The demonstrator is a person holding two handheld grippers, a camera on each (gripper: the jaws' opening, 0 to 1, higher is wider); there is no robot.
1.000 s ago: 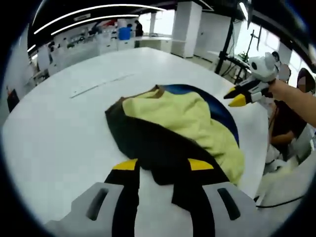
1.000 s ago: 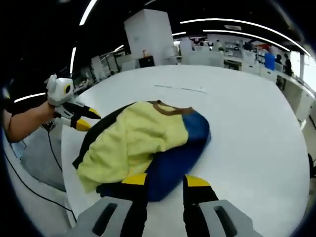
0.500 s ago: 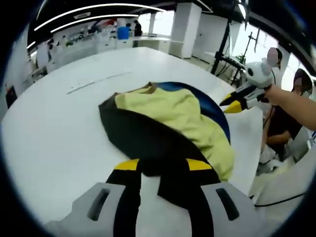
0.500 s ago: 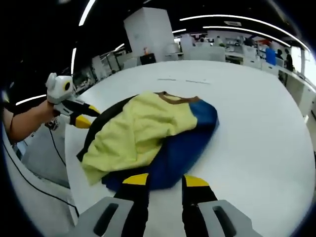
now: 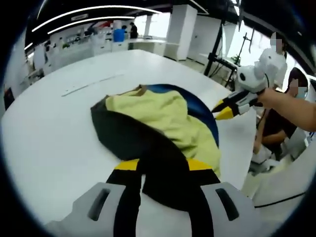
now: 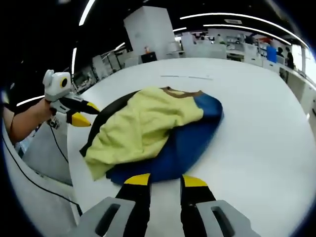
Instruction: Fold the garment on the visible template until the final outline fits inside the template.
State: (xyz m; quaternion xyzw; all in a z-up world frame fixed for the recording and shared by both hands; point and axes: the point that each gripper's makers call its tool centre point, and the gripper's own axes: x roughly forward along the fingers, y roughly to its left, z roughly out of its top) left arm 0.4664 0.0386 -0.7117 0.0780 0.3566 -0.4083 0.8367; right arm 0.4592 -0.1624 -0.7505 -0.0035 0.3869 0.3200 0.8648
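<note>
On the big white table [image 5: 44, 128] lies the garment [image 5: 158, 123], bunched into a rough heap w/ three colour areas: pale yellow on top, black along one side, blue along the other, plus a thin brown neck trim at the far end. Left gripper view: left gripper [image 5: 163, 165] sits low at the near edge of the heap, yellow-tipped jaws standing apart w/ black cloth lying in the gap and spilling toward the camera; can't tell whether the jaws actually pinch it. Same view, right gripper [image 5: 223, 111] comes in from the right, held by a person's hand, its yellow tips drawn close together just beside the blue edge of the garment; touching or not, can't tell. Right gripper view: right gripper's jaws rise from the bottom, parted, tips right at the near blue hem, nothing visibly between them. Left gripper appears at the left there, in a hand, tips near the black side of the cloth. Yellow part drapes over the blue, blue fabric curving round the right side in that view. Thin pale strip [image 6: 186, 77] lies on the table beyond the garment, well apart from it. Bkgd: white pillar [image 6: 148, 32], desks, ceiling light strips, a seated person [image 5: 281, 118] off the table edge, black cable [image 6: 34, 187] hanging near the table rim.
</note>
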